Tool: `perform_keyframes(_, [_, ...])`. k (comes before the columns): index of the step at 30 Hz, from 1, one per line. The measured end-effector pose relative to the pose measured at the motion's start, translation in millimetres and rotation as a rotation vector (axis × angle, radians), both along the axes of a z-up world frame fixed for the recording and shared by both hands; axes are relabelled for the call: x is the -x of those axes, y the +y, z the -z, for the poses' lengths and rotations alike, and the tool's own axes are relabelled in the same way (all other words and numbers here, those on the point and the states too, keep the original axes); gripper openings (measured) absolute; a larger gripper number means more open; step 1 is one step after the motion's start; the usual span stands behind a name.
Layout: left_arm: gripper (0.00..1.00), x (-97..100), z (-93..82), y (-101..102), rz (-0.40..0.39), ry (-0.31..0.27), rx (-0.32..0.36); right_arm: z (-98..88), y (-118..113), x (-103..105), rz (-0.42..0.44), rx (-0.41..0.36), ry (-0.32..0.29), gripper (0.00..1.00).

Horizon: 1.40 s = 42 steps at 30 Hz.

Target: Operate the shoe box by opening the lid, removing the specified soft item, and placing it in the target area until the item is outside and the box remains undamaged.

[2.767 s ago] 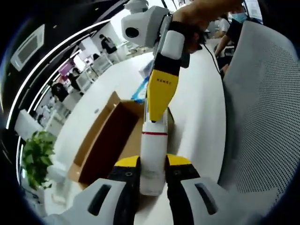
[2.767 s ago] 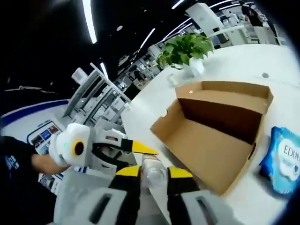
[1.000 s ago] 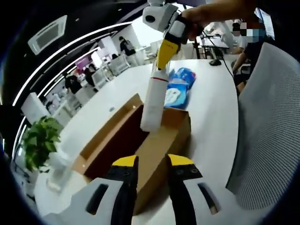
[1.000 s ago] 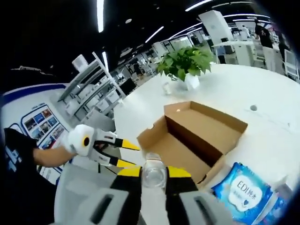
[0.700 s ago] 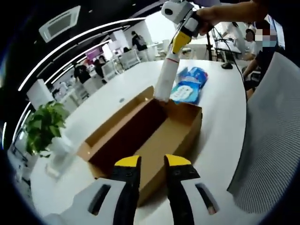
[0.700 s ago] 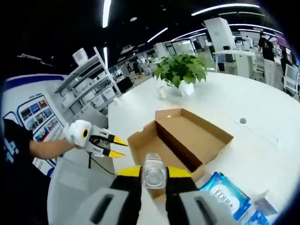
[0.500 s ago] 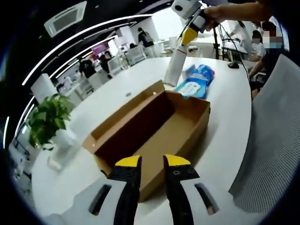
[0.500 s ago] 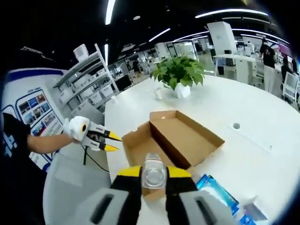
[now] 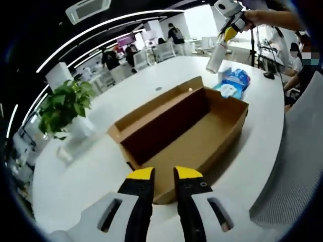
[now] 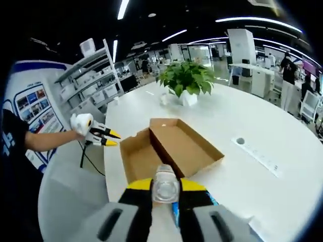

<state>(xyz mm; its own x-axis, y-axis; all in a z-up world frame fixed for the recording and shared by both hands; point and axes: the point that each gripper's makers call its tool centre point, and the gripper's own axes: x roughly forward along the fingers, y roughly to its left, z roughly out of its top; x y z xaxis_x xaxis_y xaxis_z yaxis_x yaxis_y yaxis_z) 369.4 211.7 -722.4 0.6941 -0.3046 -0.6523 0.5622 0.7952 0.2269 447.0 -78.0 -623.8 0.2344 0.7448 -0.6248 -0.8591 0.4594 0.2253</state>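
The open cardboard shoe box (image 9: 186, 131) lies on the white table with nothing inside, its lid folded back flat; it also lies in the middle of the right gripper view (image 10: 171, 146). My right gripper (image 10: 165, 185) is shut on a white bottle (image 10: 165, 189), whose end faces the camera. In the left gripper view that right gripper (image 9: 229, 31) holds the bottle (image 9: 217, 50) high beyond the box's far end. My left gripper (image 9: 164, 174) hovers at the box's near end, jaws a narrow gap apart and holding nothing. From the right gripper view the left gripper (image 10: 112, 138) is left of the box.
A blue wipes pack (image 9: 233, 83) lies past the box's far end. A potted plant (image 9: 63, 108) stands on the table; it is behind the box (image 10: 189, 78). A grey mesh chair (image 9: 303, 151) is on the right. The table (image 10: 262, 191) has a round port (image 10: 240, 141).
My left gripper let go of the bottle and drew back, its jaws narrowing. My right gripper carried the bottle up and away over the box's far end.
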Motion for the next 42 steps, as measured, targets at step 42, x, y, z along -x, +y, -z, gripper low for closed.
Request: perform_keyframes(42, [0.04, -11.7, 51.5, 51, -0.361, 0.19, 0.137, 55.6, -61, -62, -0.257, 0.467, -0.256, 0.14])
